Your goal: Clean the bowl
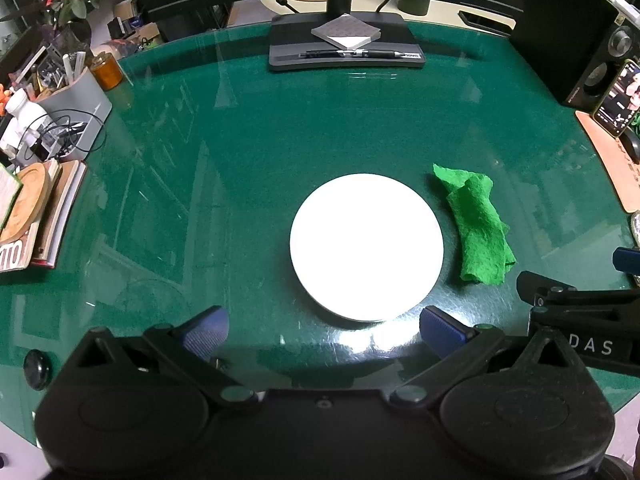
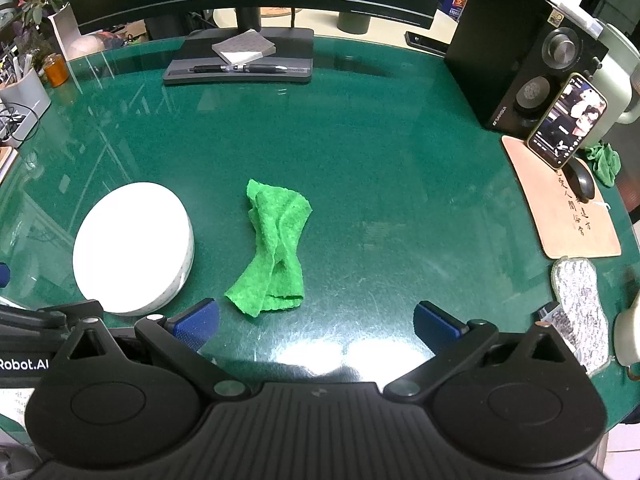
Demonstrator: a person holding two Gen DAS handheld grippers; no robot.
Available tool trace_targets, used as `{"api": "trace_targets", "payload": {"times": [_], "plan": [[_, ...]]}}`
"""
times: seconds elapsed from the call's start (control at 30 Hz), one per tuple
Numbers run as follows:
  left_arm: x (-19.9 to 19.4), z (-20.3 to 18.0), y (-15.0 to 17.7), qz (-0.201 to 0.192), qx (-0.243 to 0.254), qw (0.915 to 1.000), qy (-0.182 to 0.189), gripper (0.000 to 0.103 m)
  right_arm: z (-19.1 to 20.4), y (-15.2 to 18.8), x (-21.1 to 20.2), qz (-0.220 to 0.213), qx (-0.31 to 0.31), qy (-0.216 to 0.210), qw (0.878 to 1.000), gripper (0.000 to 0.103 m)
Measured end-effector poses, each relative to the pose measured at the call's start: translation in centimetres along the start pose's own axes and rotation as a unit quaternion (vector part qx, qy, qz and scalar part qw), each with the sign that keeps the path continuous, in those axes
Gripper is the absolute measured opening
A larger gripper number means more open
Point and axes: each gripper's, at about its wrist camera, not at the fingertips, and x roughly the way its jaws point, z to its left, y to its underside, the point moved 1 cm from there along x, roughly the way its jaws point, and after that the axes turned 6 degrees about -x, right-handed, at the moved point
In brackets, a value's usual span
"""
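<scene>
- Green glass desk (image 1: 240, 160) is carrying a white bowl (image 1: 366, 246); a soft cloth (image 2: 276, 248) is lying just beside the bowl.
- Left gripper (image 1: 324, 328) and right gripper (image 2: 316, 320) are hovering wide open, empty.
- Bowl is looking rigid, slippery, breakable; gripping its rim seems best.

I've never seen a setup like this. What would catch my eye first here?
Most striking is the glaring white bowl on the dark green glass table, just ahead of the open left gripper. Next is the crumpled bright green cloth lying beside the bowl, in front of the open right gripper.
</scene>
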Motion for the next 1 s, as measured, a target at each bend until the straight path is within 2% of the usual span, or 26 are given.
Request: {"api": "trace_targets", "payload": {"times": [0.83,0.93,1.0], "plan": [[0.06,-0.57,0.25,-0.005,0.001,1.0,-0.001,0.102,0.23,0.36,0.03,-0.005,-0.003,0.002,1.0,0.103],[-0.23,-0.14,0.12,-0.018,-0.001,0.9998,-0.001,0.102,-0.09,0.21,-0.09,-0.011,-0.001,-0.005,1.0,0.103],[-0.29,0.08,0.12,-0.031,0.004,0.9994,-0.019,0.102,-0.34,0.11,-0.19,-0.019,0.0,-0.006,1.0,0.103]]}}
